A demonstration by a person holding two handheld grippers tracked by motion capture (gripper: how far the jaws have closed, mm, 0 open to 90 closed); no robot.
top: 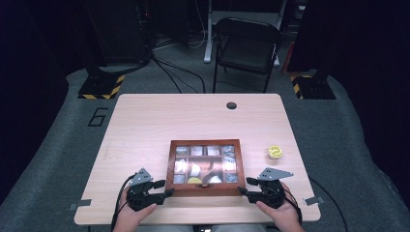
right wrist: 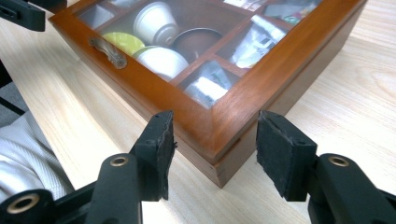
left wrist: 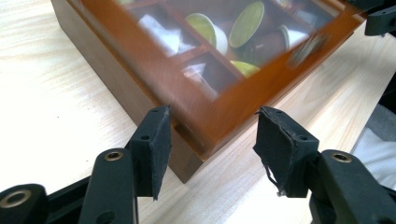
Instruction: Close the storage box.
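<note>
You are working at a light wooden table (top: 145, 125), and the wooden box (top: 205, 166) with its glass-paned lid is sitting near your edge, midway between your hands. A folding chair (top: 245, 46) is standing beyond the far edge. Through the lid, compartments are showing white and yellow-green capsules (right wrist: 159, 28) and foil packets (right wrist: 254, 39). A metal handle (right wrist: 108, 52) is lying along the lid's near rail.

You are holding the left gripper (left wrist: 210, 144) at the box's near left corner, jaws apart, the corner poking between the pads; whether either pad is touching wood, I cannot tell. Your right gripper (right wrist: 215, 149) is bracketing the near right corner likewise, jaws apart, contact unclear.

A small yellow capsule (top: 274, 152) is sitting alone on the table, right of the box.
</note>
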